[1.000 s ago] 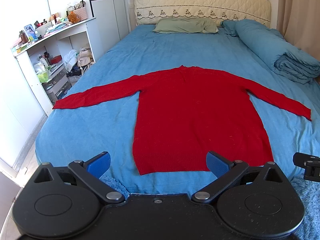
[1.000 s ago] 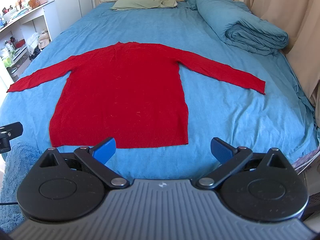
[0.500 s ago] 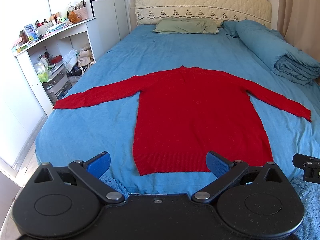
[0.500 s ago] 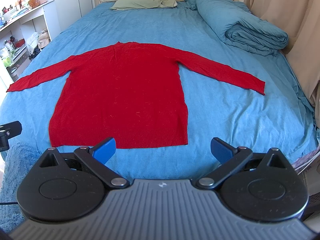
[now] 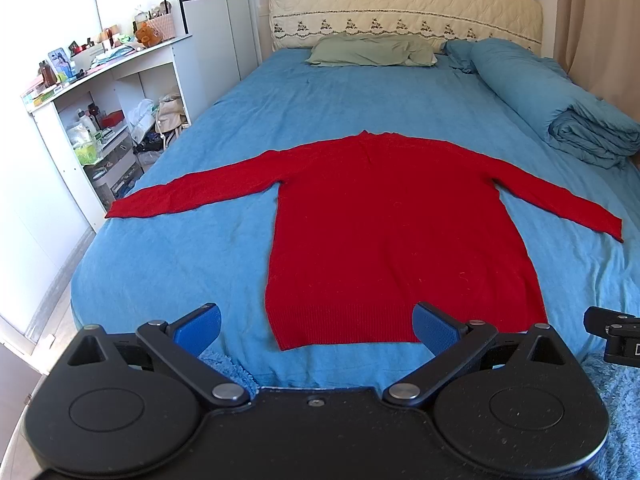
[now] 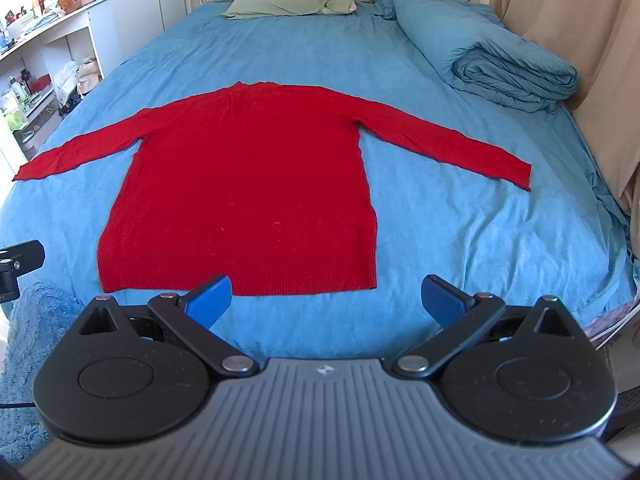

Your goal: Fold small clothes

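A red long-sleeved sweater (image 5: pixel 392 232) lies flat on the blue bed (image 5: pixel 192 256), sleeves spread out to both sides, hem towards me. It also shows in the right wrist view (image 6: pixel 248 196). My left gripper (image 5: pixel 316 326) is open and empty, hovering just short of the hem near its left part. My right gripper (image 6: pixel 326 298) is open and empty, hovering just short of the hem's right corner. Neither touches the sweater.
A rolled blue duvet (image 5: pixel 560 108) lies along the bed's right side, a green pillow (image 5: pixel 372 50) at the headboard. White shelves with clutter (image 5: pixel 92 120) stand left of the bed. A beige curtain (image 6: pixel 592 40) hangs at the right. A fluffy blue rug (image 6: pixel 28 340) lies below.
Both grippers have stayed almost still; the view has only shifted very slightly. The sweater has not moved.
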{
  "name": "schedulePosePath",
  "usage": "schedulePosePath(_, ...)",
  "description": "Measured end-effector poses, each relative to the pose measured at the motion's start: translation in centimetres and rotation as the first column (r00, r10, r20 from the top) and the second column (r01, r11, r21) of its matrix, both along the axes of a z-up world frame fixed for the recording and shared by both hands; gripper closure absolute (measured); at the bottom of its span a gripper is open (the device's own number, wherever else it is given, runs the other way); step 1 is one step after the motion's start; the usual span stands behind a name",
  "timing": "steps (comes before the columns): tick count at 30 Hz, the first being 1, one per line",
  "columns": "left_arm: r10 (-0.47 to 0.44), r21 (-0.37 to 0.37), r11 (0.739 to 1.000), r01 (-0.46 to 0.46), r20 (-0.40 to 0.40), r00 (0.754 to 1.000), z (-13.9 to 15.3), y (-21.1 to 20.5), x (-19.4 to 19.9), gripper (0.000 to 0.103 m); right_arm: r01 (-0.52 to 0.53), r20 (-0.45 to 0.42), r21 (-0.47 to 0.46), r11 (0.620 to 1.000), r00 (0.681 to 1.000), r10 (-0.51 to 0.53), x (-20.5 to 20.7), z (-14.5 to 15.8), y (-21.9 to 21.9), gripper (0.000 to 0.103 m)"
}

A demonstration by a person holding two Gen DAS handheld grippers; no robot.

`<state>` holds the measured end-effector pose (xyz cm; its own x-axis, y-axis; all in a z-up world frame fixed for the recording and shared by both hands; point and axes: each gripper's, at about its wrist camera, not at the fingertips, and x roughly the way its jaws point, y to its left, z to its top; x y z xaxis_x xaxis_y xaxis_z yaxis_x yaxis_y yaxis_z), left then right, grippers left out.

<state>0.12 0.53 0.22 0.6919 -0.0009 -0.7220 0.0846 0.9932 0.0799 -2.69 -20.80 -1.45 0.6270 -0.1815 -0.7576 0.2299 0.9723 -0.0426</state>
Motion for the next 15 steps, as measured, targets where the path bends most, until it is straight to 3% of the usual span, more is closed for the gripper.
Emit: schedulePosePath(15, 0.001, -0.004, 1.0, -0.001, -0.004, 1.0, -0.07, 0.06, 0.14, 0.0, -0.001, -0.001, 0.001, 1.0, 1.0, 0.001, 0.01, -0.04, -0.01, 0.0)
